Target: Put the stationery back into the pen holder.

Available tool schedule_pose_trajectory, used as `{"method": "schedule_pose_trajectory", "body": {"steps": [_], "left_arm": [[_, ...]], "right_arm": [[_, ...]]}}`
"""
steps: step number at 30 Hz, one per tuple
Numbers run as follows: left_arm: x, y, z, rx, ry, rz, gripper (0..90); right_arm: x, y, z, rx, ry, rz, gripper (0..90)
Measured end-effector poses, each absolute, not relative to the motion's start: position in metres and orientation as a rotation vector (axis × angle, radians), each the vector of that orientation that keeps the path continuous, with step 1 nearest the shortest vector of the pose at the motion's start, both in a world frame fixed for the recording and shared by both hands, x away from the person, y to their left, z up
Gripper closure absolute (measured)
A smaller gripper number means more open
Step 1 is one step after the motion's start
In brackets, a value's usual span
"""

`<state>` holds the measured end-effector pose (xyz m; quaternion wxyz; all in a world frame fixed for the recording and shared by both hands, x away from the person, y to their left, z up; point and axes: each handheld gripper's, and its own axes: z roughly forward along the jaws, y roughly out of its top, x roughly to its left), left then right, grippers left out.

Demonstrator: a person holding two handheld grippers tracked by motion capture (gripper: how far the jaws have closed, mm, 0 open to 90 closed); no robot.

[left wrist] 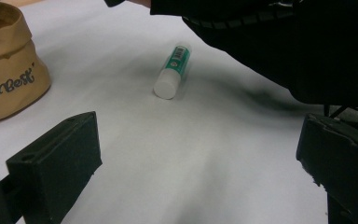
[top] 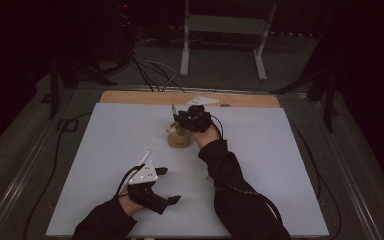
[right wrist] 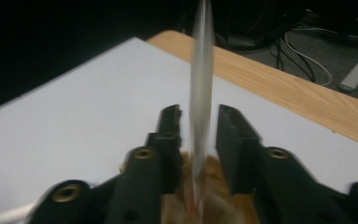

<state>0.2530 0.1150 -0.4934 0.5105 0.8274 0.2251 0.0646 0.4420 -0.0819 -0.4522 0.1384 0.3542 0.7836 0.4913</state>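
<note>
R gripper over the paper bag w/ a thin pen-like stick between its jaws; L gripper idle, jaws wide.

Right gripper [top: 178, 119] sits at approx 12 o'clock of the white-sheeted bench [top: 280, 165], above a small tan kraft-paper bag [top: 178, 138] w/ rolled rim, soft crumpled walls and dark script print. In the right gripper view a slim, pale, motion-blurred stick [right wrist: 201, 93] stands upright between the blocky black jaws, small gaps showing each side, pads not pressing; lower end goes into the bag's mouth. Left gripper [top: 169, 185] rests at approx 7 o'clock, jaws spread wide, nothing in them. Ahead of it lies a glue stick [left wrist: 173, 71], smooth white cylinder w/ green label, on its side, near the bag, apart from it.
</note>
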Motion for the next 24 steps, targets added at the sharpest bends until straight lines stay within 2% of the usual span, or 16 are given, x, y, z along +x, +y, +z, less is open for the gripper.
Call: {"method": "schedule_pose_trajectory", "body": {"steps": [4,5,6,8,11,14,19,22,24], "left_arm": [[0.253,0.115,-0.492,1.989,0.54,0.157,0.4],[0.253,0.115,-0.492,1.989,0.54,0.157,0.4],[0.253,0.114,-0.491,1.99,0.543,0.16,0.4],[0.253,0.113,-0.491,1.992,0.548,0.161,0.4],[0.253,0.113,-0.49,1.994,0.551,0.161,0.4],[0.254,0.113,-0.489,1.984,0.563,0.162,0.4],[0.254,0.114,-0.486,1.979,0.56,0.17,0.4],[0.255,0.114,-0.484,1.973,0.563,0.163,0.4],[0.255,0.112,-0.483,1.974,0.559,0.16,0.4]], "right_arm": [[0.438,-0.087,-0.441,1.031,2.253,1.474,50.1],[0.438,-0.087,-0.441,1.031,2.253,1.474,50.1],[0.436,-0.089,-0.439,1.027,2.247,1.482,46.0],[0.429,-0.093,-0.431,1.028,2.265,1.492,31.4],[0.428,-0.094,-0.43,1.024,2.269,1.494,28.5],[0.419,-0.101,-0.426,0.997,2.317,1.532,15.3],[0.405,-0.11,-0.421,0.906,2.364,1.567,12.5],[0.397,-0.114,-0.417,0.858,2.399,1.599,2.5],[0.386,-0.121,-0.414,0.797,2.392,1.598,2.0]]}}
